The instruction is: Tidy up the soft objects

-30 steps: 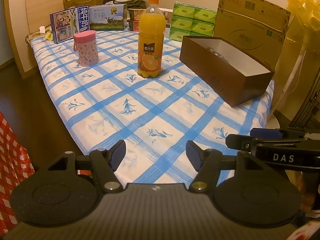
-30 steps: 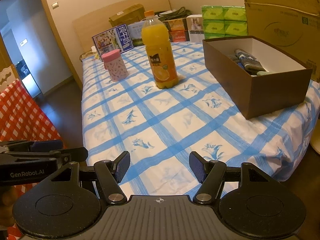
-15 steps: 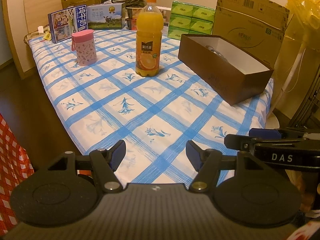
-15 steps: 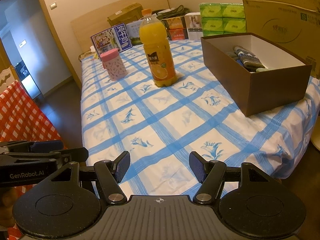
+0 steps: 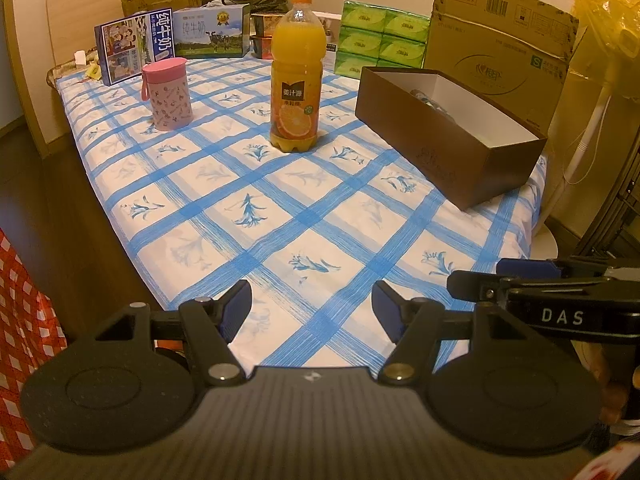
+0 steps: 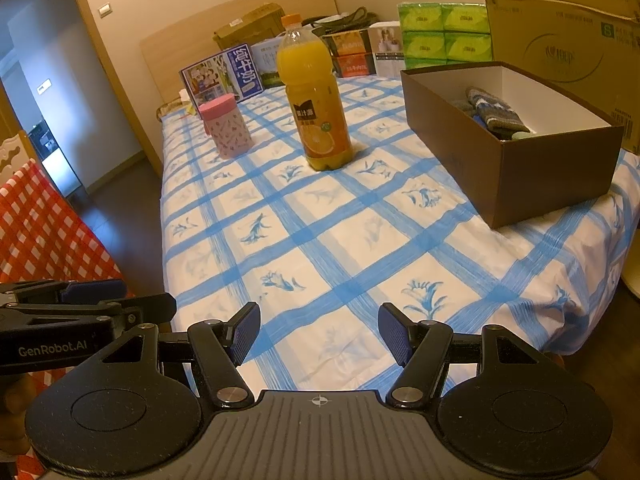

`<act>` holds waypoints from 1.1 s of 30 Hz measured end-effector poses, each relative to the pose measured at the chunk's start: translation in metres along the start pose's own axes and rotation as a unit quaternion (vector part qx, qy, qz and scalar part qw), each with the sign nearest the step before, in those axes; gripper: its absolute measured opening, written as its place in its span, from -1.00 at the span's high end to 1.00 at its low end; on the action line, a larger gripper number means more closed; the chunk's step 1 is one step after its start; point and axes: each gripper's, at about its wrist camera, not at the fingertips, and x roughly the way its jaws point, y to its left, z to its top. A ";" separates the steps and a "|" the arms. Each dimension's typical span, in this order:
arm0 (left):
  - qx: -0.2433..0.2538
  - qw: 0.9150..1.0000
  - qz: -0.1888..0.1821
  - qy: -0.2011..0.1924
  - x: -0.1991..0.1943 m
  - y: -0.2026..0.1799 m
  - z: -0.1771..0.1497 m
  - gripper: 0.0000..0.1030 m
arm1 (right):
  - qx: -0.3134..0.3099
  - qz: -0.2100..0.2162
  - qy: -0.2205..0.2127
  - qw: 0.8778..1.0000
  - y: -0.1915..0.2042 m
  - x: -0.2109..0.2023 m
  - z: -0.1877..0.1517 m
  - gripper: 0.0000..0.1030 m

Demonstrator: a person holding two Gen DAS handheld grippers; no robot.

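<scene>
A bed (image 5: 248, 184) under a blue-checked floral sheet carries a brown cardboard box (image 6: 532, 184) near its right edge, and inside it lie the soft things: knitted gloves (image 6: 494, 114) in grey, blue-flecked yarn, bunched against the near wall. They look light, limp and easily snagged, so a pinch across the thick ribbed cuff would likely hold best. An orange juice bottle (image 5: 297, 76) and a pink patterned canister (image 5: 169, 94) stand upright, well apart from the box. The left hand-held gripper (image 5: 312, 308) and right hand-held gripper (image 6: 319, 334) hover over the bed's near end, jaws wide, nothing between them.
</scene>
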 end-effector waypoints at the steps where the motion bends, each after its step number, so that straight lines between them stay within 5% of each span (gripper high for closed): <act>1: 0.000 1.000 -0.001 0.001 0.000 0.000 0.000 -0.24 | 0.000 0.000 0.000 1.000 0.000 0.000 -0.001 -0.27; 33: 0.001 1.000 -0.002 0.003 0.003 0.001 -0.001 -0.24 | 0.003 -0.001 0.004 1.000 -0.003 0.002 -0.005 -0.27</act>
